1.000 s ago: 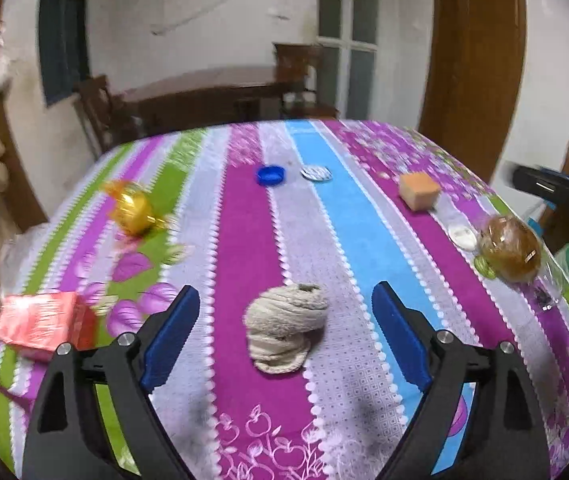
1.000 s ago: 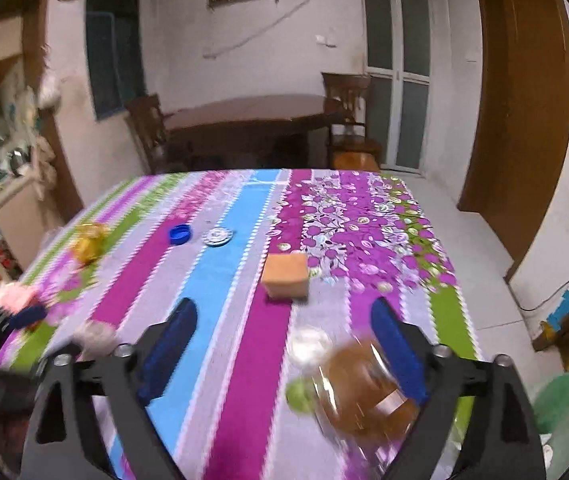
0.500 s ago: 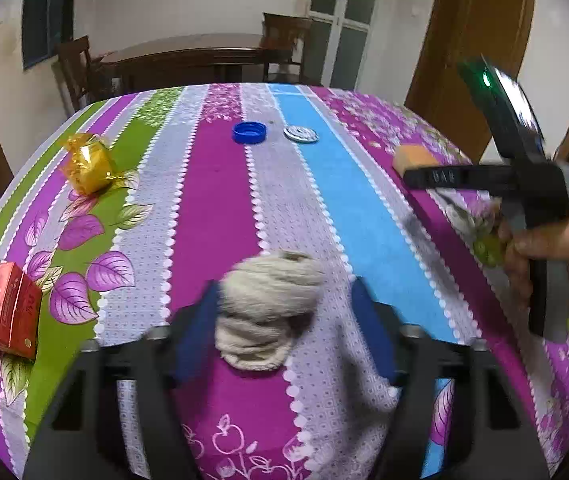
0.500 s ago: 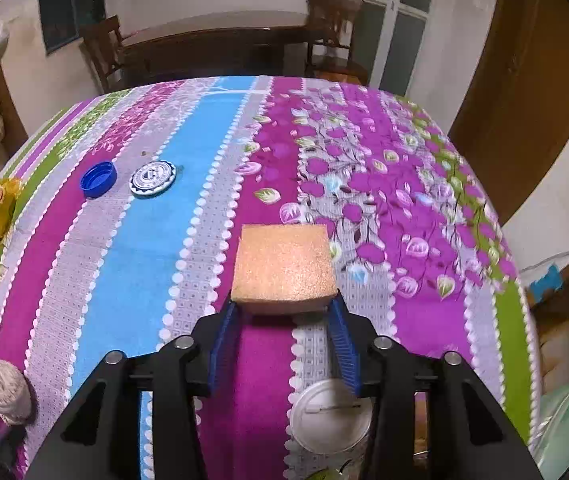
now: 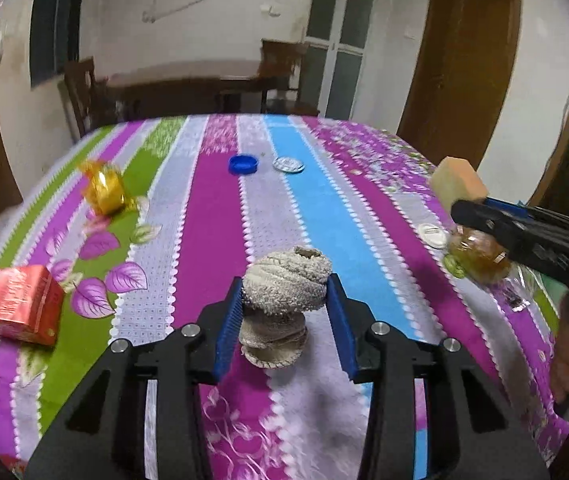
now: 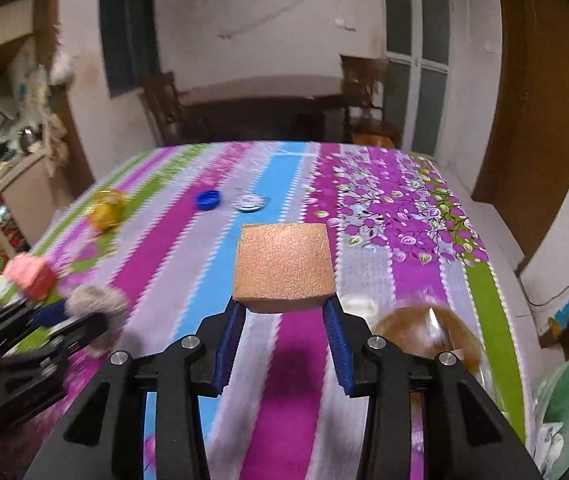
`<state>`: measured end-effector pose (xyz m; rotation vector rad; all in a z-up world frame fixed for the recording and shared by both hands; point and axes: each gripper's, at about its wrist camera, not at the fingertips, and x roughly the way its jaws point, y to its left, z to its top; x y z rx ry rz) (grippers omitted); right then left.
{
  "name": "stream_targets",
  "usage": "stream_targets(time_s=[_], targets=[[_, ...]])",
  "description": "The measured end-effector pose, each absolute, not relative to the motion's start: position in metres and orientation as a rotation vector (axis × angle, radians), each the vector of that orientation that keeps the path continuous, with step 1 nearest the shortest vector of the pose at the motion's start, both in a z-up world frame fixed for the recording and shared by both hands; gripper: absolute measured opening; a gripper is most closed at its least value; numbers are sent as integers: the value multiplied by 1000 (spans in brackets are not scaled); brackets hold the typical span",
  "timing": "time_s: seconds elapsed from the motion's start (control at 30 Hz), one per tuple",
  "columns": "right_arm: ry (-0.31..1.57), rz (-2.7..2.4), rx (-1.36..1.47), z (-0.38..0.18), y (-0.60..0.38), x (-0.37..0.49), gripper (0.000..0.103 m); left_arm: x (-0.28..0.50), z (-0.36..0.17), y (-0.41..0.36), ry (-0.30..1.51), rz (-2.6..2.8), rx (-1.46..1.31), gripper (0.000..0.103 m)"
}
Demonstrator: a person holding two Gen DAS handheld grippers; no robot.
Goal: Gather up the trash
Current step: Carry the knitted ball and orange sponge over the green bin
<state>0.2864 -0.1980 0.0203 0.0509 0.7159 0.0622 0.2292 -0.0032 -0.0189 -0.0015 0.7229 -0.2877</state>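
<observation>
My left gripper [image 5: 284, 312] is shut on a beige wad of cloth [image 5: 284, 292] and holds it above the striped tablecloth [image 5: 212, 216]. My right gripper [image 6: 284, 312] is shut on an orange sponge block [image 6: 283, 266], lifted off the table. The sponge also shows in the left wrist view [image 5: 458, 182] at the right, and the wad shows in the right wrist view [image 6: 96, 300] at the left.
On the cloth lie a gold wrapper [image 5: 104, 188], a red box [image 5: 14, 304], a blue cap [image 5: 243, 164], a silver lid [image 5: 288, 165], a white lid [image 5: 434, 235] and a clear bag with a brown bun [image 5: 478, 254]. A green object [image 6: 568, 396] sits off the right edge.
Both grippers closed on their items and lifted them: the left on the cloth wad, the right on the sponge. Both views tilted up from the table.
</observation>
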Motion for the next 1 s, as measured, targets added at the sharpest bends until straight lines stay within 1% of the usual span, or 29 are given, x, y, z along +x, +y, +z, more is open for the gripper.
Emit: stream_targets(time_s=[0.13, 0.4, 0.67, 1.0], targets=[[688, 94, 55, 28, -197, 231, 41, 204, -8, -13, 678, -291, 58, 39], [679, 92, 179, 17, -225, 118, 41, 164, -4, -43, 685, -395, 91, 39], [657, -5, 281, 2, -272, 41, 40, 132, 1, -110, 660, -545, 204, 39], [561, -152, 370, 24, -361, -28, 40, 121, 17, -214, 617, -730, 296, 39]])
